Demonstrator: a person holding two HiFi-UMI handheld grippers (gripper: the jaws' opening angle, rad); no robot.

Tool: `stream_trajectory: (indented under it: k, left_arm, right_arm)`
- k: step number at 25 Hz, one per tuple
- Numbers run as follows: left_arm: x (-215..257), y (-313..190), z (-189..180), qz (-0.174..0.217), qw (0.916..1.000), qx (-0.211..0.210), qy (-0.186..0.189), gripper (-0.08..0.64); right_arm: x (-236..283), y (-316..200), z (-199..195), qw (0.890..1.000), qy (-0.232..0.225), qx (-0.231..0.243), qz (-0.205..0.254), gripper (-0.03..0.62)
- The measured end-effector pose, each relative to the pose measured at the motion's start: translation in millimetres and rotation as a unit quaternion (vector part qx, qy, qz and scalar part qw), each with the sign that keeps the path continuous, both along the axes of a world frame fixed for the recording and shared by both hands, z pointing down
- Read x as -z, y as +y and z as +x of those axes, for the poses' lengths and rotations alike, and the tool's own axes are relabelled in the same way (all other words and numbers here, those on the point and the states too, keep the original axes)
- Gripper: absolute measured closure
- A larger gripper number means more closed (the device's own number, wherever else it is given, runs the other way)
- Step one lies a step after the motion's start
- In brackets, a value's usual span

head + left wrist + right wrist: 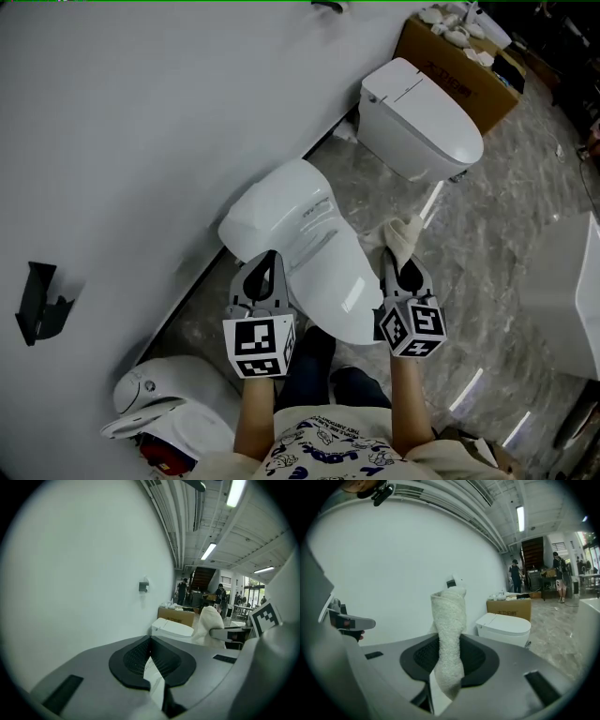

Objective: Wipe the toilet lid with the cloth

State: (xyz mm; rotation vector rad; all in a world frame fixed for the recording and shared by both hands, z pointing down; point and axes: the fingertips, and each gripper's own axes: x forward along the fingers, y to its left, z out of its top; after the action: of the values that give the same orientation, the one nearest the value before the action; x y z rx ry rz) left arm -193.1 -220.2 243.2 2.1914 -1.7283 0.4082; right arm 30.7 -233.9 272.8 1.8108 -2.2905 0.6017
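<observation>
A glossy white ceramic toilet with its oval lid point(314, 248) shut stands against a plain white wall point(141, 122) on a grey marbled floor point(487, 244). The left gripper point(268, 259) hangs over the lid's left edge, its jaws pressed together with nothing between them. The right gripper point(398, 262) is at the lid's right edge, just off its rim, jaws clamped on a cream terry cloth point(401, 232) that stands up in a twisted roll above them point(449, 620), apart from the lid. Beyond that toilet, along the same wall, sit a second white toilet point(422, 112) and a brown cardboard box point(469, 75)
</observation>
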Motion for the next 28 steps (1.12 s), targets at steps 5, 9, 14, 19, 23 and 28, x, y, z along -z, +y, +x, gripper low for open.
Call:
stream_trajectory:
  k: [5, 9, 14, 19, 23, 28]
  left_arm:
    - [-37, -19, 5, -0.028, 0.9993, -0.023, 0.005, 0.557]
    - [-70, -22, 5, -0.058, 0.9977, -0.034, 0.006, 0.557]
    - [-108, -28, 2, -0.089, 0.9952, -0.040, 0.007, 0.557]
    - [-145, -33, -1, -0.113, 0.9928, -0.039, 0.008, 0.557]
    - [-171, -38, -1, -0.128, 0.9911, -0.037, 0.007, 0.557]
    - [-198, -46, -2, -0.135, 0.9902, -0.036, 0.003, 0.557]
  right_arm:
    - [-38, -17, -3, 1.000, 0.007, -0.007, -0.027, 0.492]
    - [-72, -22, -5, 0.998, 0.015, -0.008, -0.054, 0.492]
    - [-111, -31, -10, 0.996, 0.024, 0.000, -0.082, 0.492]
    - [-148, -40, -15, 0.994, 0.041, 0.016, -0.102, 0.492]
    - [-177, -46, -18, 0.991, 0.052, 0.029, -0.116, 0.492]
    - [-213, -52, -20, 0.988, 0.062, 0.043, -0.133, 0.492]
